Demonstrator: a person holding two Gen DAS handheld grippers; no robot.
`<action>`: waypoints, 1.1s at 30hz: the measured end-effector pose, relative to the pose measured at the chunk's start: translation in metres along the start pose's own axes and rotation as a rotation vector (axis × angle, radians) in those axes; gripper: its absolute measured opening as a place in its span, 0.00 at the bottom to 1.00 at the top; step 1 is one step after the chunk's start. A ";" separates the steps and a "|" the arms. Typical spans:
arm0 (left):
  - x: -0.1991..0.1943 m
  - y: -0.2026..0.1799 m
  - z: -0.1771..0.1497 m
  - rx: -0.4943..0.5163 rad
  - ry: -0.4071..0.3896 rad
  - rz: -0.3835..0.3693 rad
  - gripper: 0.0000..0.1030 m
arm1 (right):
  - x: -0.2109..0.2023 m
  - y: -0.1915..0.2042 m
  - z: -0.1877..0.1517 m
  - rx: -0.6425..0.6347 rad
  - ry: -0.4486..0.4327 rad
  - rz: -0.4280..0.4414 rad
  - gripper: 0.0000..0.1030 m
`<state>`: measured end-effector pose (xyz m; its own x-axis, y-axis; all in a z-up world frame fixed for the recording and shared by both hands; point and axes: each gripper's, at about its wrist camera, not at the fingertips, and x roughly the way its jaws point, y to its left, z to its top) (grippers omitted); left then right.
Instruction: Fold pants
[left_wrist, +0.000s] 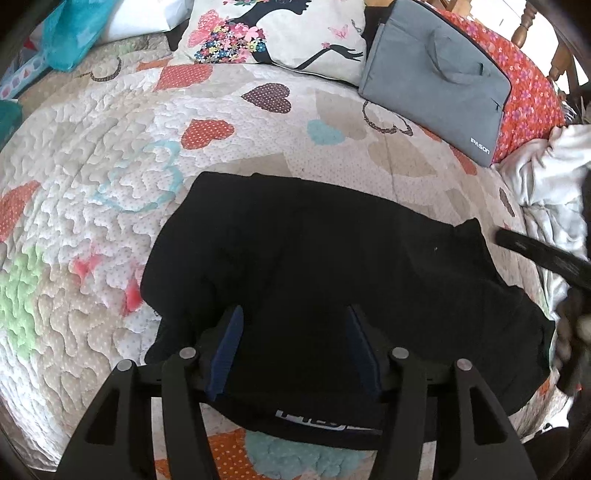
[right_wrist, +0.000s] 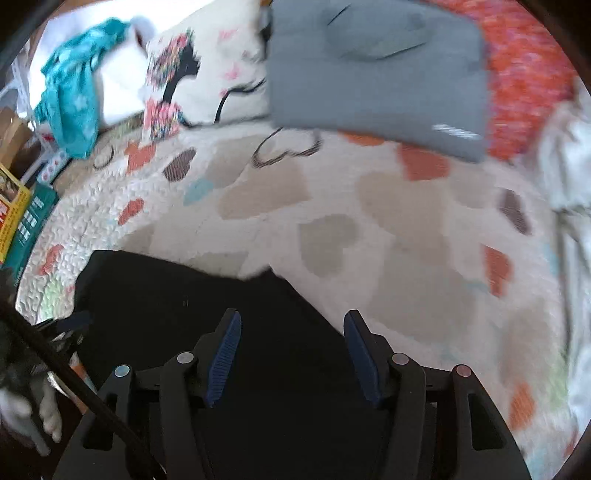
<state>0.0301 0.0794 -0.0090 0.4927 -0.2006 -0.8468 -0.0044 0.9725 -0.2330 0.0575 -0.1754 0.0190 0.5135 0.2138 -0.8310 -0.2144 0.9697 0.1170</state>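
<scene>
The black pants (left_wrist: 332, 266) lie folded in a compact pile on the heart-patterned quilt (left_wrist: 92, 184). My left gripper (left_wrist: 293, 314) is open and empty, hovering over the near part of the pile, above the waistband with its white lettering (left_wrist: 325, 424). In the right wrist view the pants (right_wrist: 207, 310) fill the lower left. My right gripper (right_wrist: 291, 319) is open and empty above their right edge. The right gripper also shows as a dark blurred bar at the right edge of the left wrist view (left_wrist: 543, 254).
A grey laptop bag (left_wrist: 439, 77) and a floral pillow (left_wrist: 273, 33) lie at the back of the bed. An orange flowered cover (left_wrist: 528, 92) and crumpled white cloth (left_wrist: 550, 177) lie at the right. Teal fabric (right_wrist: 74, 107) and boxes (right_wrist: 18, 221) are at the left.
</scene>
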 end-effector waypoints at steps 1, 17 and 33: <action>-0.002 0.001 0.000 0.001 -0.002 -0.006 0.54 | 0.015 0.001 0.008 -0.017 0.011 -0.012 0.60; -0.042 0.037 0.004 -0.106 -0.111 -0.131 0.54 | 0.084 -0.003 0.049 0.029 0.123 -0.096 0.02; -0.023 0.103 -0.009 -0.383 -0.003 -0.082 0.55 | 0.014 0.090 0.055 -0.067 0.071 0.230 0.66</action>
<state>0.0111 0.1829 -0.0179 0.5071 -0.2751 -0.8168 -0.2890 0.8385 -0.4618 0.0914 -0.0782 0.0478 0.3851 0.4173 -0.8231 -0.3746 0.8858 0.2738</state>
